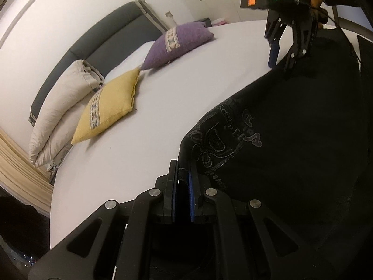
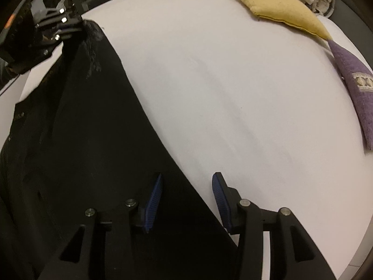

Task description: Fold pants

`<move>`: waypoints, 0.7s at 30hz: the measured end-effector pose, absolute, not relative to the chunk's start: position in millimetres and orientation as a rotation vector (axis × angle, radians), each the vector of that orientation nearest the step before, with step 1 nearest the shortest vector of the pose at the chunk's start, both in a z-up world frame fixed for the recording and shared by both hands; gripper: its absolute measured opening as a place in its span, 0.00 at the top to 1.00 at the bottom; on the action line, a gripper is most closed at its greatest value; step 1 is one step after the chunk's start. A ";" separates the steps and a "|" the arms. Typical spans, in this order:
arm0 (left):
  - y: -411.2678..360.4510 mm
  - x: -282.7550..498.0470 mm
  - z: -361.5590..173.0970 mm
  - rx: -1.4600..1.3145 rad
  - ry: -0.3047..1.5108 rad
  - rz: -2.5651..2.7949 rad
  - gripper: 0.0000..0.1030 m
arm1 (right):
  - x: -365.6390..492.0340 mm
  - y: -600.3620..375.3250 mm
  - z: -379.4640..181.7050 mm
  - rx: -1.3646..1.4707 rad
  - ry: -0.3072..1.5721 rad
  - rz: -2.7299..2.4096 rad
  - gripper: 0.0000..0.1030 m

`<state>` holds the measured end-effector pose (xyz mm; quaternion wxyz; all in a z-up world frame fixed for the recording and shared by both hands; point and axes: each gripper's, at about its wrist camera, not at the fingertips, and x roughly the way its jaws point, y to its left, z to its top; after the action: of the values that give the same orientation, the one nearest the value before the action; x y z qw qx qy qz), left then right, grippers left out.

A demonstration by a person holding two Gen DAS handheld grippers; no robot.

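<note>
Black pants (image 1: 291, 140) with a grey embroidered design lie on the white bed (image 1: 163, 107). My left gripper (image 1: 184, 175) is shut on the near edge of the pants. My right gripper (image 1: 279, 60) shows in the left wrist view at the far end of the pants, open, one finger over the fabric. In the right wrist view the right gripper (image 2: 186, 184) is open, straddling the straight edge of the pants (image 2: 93, 140). The left gripper (image 2: 77, 26) shows at top left, holding the far corner.
A yellow cushion (image 1: 109, 107), a purple cushion (image 1: 177, 42) and a folded pale duvet (image 1: 63, 107) lie at the dark headboard (image 1: 109, 35). The bed edge (image 1: 52, 200) drops off at left. White sheet (image 2: 233, 93) spreads beside the pants.
</note>
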<state>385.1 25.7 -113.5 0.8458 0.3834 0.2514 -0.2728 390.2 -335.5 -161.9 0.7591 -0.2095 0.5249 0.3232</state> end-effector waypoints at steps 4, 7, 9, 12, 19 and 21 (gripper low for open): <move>26.1 372.7 -107.7 0.815 0.489 -0.574 0.94 | 394.8 -356.4 -158.9 -0.433 1.147 0.708 0.54; 32.7 343.9 -99.8 0.818 0.460 -0.565 0.94 | 396.1 -369.2 -161.0 -0.433 1.183 0.743 0.54; 32.6 338.8 -97.4 0.820 0.434 -0.563 0.94 | 397.5 -378.7 -164.5 -0.444 1.208 0.755 0.54; 31.6 327.0 -96.5 0.839 0.399 -0.557 0.93 | 398.9 -386.6 -165.1 -0.446 1.226 0.781 0.79; 34.8 325.5 -93.8 0.827 0.358 -0.524 0.93 | 391.1 -427.5 -138.0 -0.492 1.147 0.789 0.93; 37.2 323.3 -92.7 0.824 0.345 -0.514 0.93 | 387.6 -448.8 -128.2 -0.489 1.118 0.786 0.94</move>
<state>323.3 37.2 -92.7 0.8701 0.3940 0.1649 -0.2459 387.6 -448.8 -128.2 0.7482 -0.2234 0.5111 0.3593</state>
